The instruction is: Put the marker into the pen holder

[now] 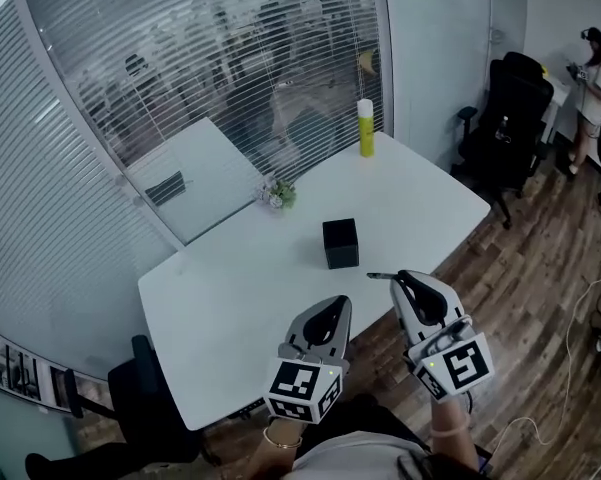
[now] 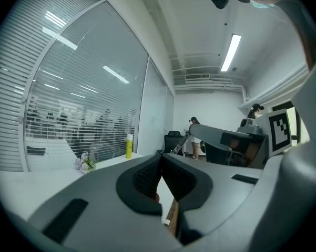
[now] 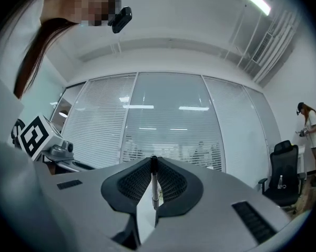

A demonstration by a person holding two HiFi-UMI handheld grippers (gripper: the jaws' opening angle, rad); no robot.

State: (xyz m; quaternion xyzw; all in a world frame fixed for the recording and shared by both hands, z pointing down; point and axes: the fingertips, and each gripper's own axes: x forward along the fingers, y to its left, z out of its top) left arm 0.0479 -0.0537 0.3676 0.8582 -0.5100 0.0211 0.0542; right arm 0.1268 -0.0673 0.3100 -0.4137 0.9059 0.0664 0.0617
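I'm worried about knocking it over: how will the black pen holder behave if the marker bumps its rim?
The pen holder looks squat, cube-like and flat-based, so it probably won't tip. It stands free on the smooth white table, so it may slide instead. The marker in the right gripper is thin, likely too light to shove it far.

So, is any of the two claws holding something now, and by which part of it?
The right claw holds the marker, pinched at the tips of its jaws, near the marker's dark end. The left claw is shut on nothing.
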